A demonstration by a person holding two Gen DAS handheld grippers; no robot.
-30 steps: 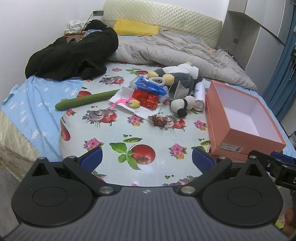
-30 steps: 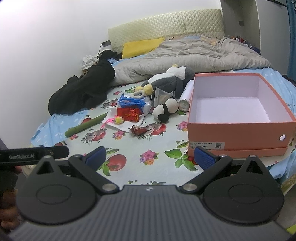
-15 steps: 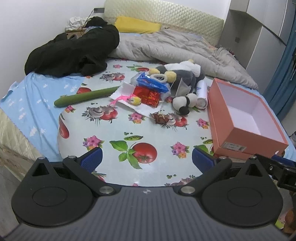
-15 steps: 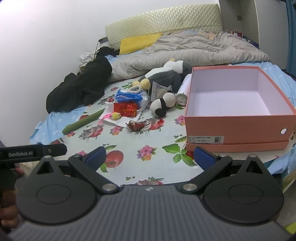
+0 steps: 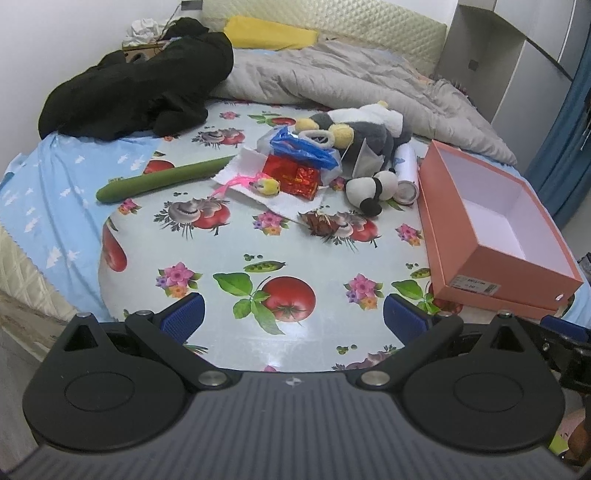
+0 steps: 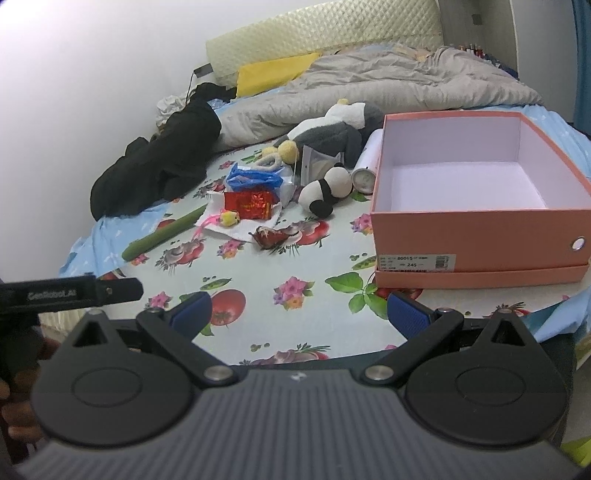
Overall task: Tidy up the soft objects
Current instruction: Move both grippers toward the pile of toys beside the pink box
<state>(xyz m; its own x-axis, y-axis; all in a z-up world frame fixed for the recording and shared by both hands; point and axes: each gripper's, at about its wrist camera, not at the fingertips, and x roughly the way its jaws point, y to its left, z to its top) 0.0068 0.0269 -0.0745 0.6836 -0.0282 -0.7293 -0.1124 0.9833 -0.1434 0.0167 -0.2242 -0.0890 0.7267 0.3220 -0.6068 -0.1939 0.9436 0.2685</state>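
- My left gripper (image 5: 293, 321) hangs over the near edge of the round counter (image 5: 221, 295), its blue-padded fingers (image 5: 183, 319) spread wide with nothing between them.
- My right gripper (image 6: 299, 315) is likewise spread apart and empty, just in front of the salmon-pink box (image 6: 476, 236); the box sits open at the counter's right side, its white inside bare.
- The counter wears a glossy cloth printed with tomatoes, flowers and peas.
- Past the middle lies a small dark red crumpled wrapper (image 5: 319, 223), alone on the cloth.
- Just beyond it, a white cloth (image 5: 258, 177) carries a little yellow plush with pink strings (image 5: 267, 184) and a shiny red foil packet (image 5: 295, 175), the two touching.
- To the left of that, a long green cucumber-shaped plush (image 5: 162, 179) lies slantwise, its near tip by the counter's left edge.
- To the right, a small panda plush (image 5: 371, 186), round, white with black patches, lies on its side beside a white tube (image 5: 406, 173) that rests against the box wall.
- Behind the red packet is a crumpled blue plastic bag (image 5: 303, 147).
- Farthest in the heap, a large grey and white plush with yellow feet (image 5: 365, 127) sprawls at the counter's far edge.
- On the bed behind: a black garment (image 5: 140, 96), a grey quilt (image 5: 351, 81), a yellow pillow (image 5: 269, 33).
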